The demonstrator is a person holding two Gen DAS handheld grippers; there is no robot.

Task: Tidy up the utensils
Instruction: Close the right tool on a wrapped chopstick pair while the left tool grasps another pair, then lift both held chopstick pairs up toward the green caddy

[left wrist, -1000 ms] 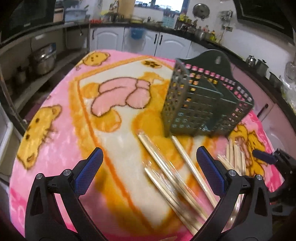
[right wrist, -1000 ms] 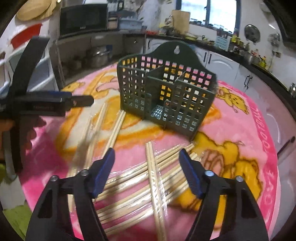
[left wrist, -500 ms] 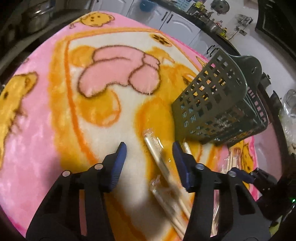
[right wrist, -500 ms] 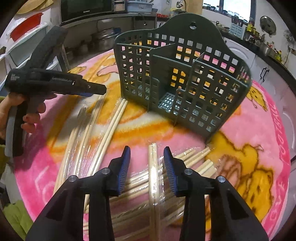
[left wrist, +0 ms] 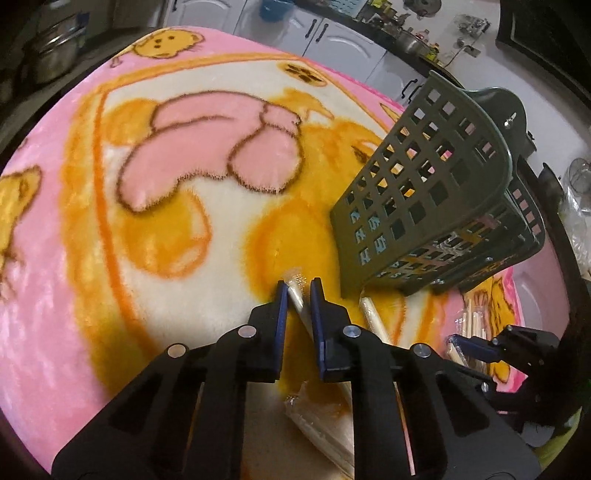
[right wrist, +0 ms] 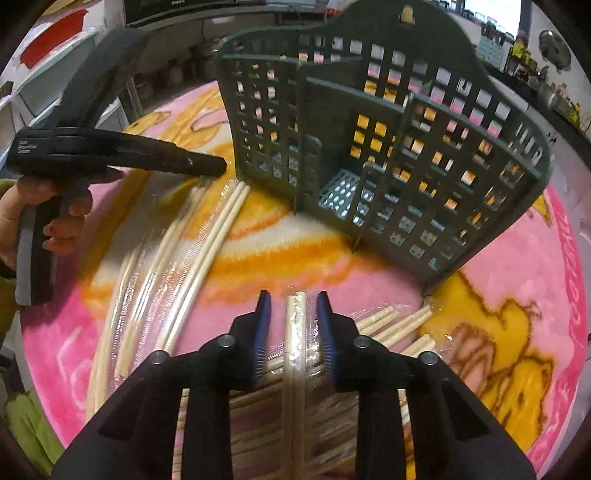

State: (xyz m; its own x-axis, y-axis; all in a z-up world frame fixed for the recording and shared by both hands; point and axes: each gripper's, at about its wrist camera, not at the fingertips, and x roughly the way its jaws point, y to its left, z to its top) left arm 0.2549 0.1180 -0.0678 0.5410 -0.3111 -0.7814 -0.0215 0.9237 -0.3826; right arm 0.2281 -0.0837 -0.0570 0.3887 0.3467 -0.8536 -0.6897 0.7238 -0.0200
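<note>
From my feed, a kitchen, white cabinet doors with dark handles under a dark, cluttered counter, steel pot on a shelf at left, black microwave, bright window far right, white drawers at left

I see a pink blanket with yellow cartoon animals spread over the desk. Behind it white cabinets run under a dark counter crowded with pots. A steel pot sits on a shelf at left. A microwave and red bin stand beyond.
</note>
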